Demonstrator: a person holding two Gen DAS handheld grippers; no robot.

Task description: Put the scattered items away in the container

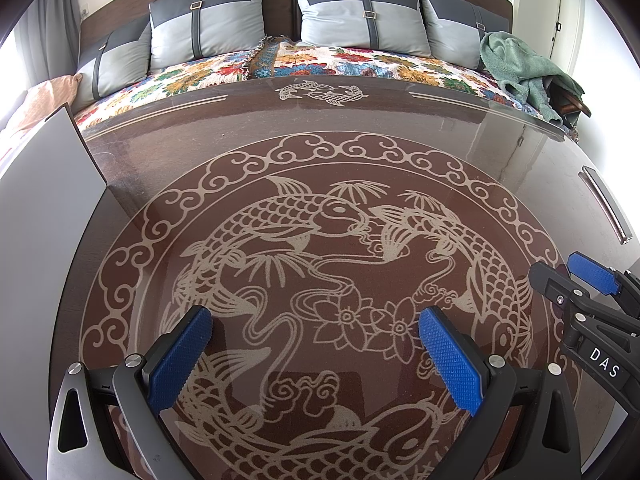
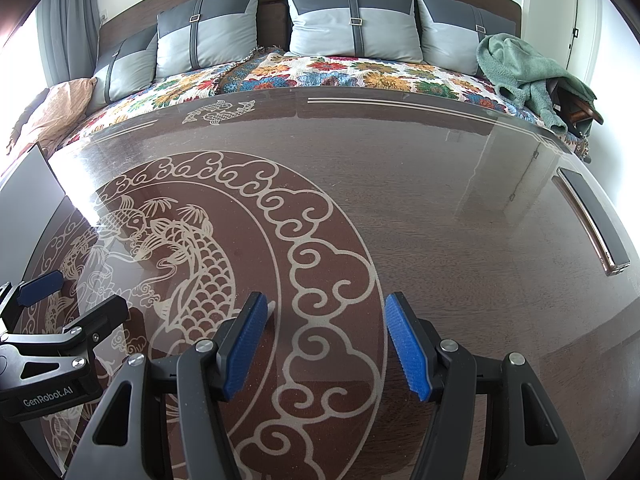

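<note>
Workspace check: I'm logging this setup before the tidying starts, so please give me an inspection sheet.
Surface: glossy brown glass-topped table with cream koi-fish pattern; glare at the left.
Job's things: no scattered items or container seen.
Clutter: slim dark phone-like slab at the table's right edge; white flat panel at the left.
Grippers: left gripper and right gripper both open, empty, over the table.
Cables: nothing seen.
Surroundings: bed with floral cover, grey cushions, crumpled green towel.

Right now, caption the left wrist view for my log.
Left claw open and empty over the fish-patterned table; right claw alongside, bed beyond.
</note>
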